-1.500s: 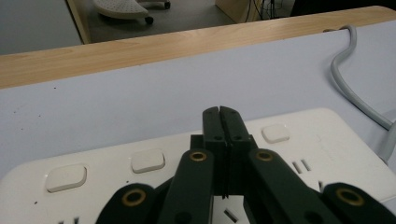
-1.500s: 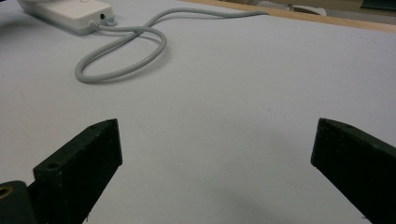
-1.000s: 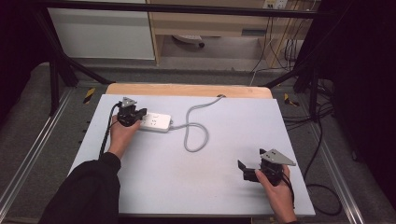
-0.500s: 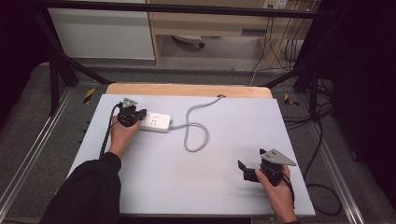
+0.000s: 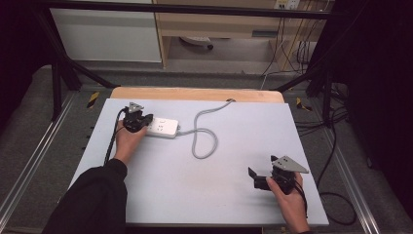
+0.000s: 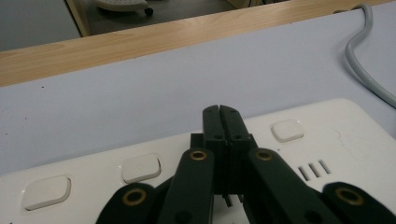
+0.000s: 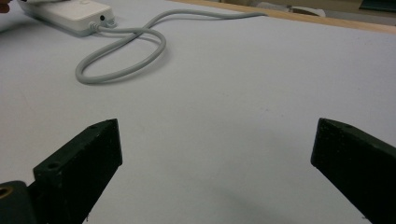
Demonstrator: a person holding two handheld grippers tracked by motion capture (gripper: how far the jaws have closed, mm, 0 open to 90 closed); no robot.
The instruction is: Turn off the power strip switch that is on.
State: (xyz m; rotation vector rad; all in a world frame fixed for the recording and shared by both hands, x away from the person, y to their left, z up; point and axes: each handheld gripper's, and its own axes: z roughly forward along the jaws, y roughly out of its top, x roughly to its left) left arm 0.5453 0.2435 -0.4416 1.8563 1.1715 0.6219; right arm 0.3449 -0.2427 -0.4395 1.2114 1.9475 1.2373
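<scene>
- Your left gripper [image 5: 135, 118] sits over the left end of the white power strip [image 5: 163, 128], at the table's [image 5: 160, 195] far left.
- Its jaws are clenched tight together with nothing between them, tips poised above the strip's top face [image 6: 327, 140] between two switch buttons [image 6: 288, 130].
- The strip's grey cable [image 5: 204, 141] loops across the table toward the far edge.
- Your right gripper [image 5: 267, 178] rests near the front right corner, well apart from the strip, jaws spread wide and empty over bare tabletop [image 7: 224, 140].
</scene>
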